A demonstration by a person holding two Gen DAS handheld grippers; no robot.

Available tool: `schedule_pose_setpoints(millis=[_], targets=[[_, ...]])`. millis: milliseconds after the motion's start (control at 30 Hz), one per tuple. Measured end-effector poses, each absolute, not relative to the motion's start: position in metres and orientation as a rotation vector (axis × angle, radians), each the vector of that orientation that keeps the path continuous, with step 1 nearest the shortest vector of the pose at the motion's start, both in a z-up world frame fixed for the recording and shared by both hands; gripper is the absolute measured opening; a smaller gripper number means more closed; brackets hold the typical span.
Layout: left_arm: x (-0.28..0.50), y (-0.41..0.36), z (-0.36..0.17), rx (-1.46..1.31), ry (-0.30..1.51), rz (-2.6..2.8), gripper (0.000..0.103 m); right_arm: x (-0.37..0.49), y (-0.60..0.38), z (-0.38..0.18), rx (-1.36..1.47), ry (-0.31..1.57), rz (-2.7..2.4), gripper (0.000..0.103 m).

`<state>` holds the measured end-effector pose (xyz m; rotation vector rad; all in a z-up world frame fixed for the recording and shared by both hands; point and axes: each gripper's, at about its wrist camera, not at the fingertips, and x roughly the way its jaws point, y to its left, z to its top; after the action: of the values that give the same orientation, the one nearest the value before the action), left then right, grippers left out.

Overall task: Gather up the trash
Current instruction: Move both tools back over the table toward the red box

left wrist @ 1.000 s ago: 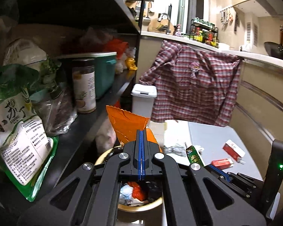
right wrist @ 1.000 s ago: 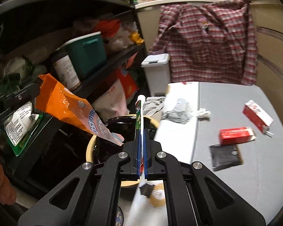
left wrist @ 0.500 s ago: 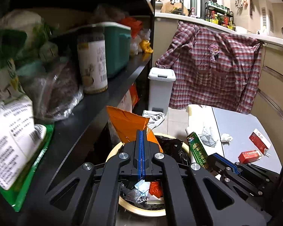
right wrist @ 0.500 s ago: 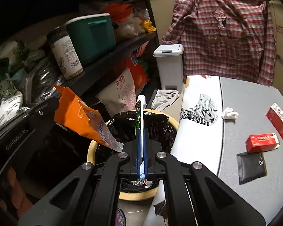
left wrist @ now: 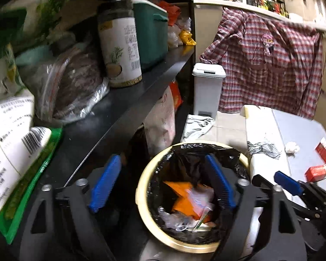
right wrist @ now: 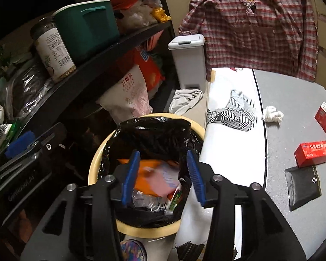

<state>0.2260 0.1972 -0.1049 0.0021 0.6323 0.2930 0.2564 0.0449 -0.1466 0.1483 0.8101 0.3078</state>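
A cream bin [left wrist: 141, 191] [right wrist: 93, 169] with a black liner stands on the floor beside the table. Over it my left gripper [left wrist: 163, 182] is opening, with nothing between its blue pads. My right gripper [right wrist: 163, 178] hangs over the bin too, jaws opening and gripping nothing. An orange packet [left wrist: 180, 198] [right wrist: 145, 176] and a green stick packet [right wrist: 176, 198] lie blurred in the bin among other litter. On the grey table [right wrist: 293, 100] lie two red boxes [right wrist: 314, 153], a crumpled tissue [right wrist: 271, 114] and a black pouch [right wrist: 303, 186].
A dark shelf [left wrist: 123, 106] on the left holds a jar [left wrist: 119, 43], a teal box [left wrist: 150, 32] and food bags. A white pedal bin [right wrist: 189, 61], a rag [right wrist: 185, 96] on the floor and a hanging plaid shirt [right wrist: 250, 21] are behind. A patterned white cloth [right wrist: 234, 108] covers the table's left part.
Both grippers sank toward the bin and opened. The orange packet left the left gripper and the green stick packet left the right one; both now lie in the bin.
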Motion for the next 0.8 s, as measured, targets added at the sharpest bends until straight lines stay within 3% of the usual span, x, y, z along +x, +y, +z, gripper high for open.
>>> schedule_pose_setpoints(millis=[633, 800], targets=[[0.179, 0.157, -0.058, -0.009, 0.496, 0.185, 0.094, 0.186, -0.006, -0.098, 0.181, 0.721, 0.244, 0.075], [0.162, 0.136, -0.041, -0.01, 0.439, 0.141, 0.095, 0.165, -0.03, -0.087, 0.198, 0.685, 0.197, 0.078]])
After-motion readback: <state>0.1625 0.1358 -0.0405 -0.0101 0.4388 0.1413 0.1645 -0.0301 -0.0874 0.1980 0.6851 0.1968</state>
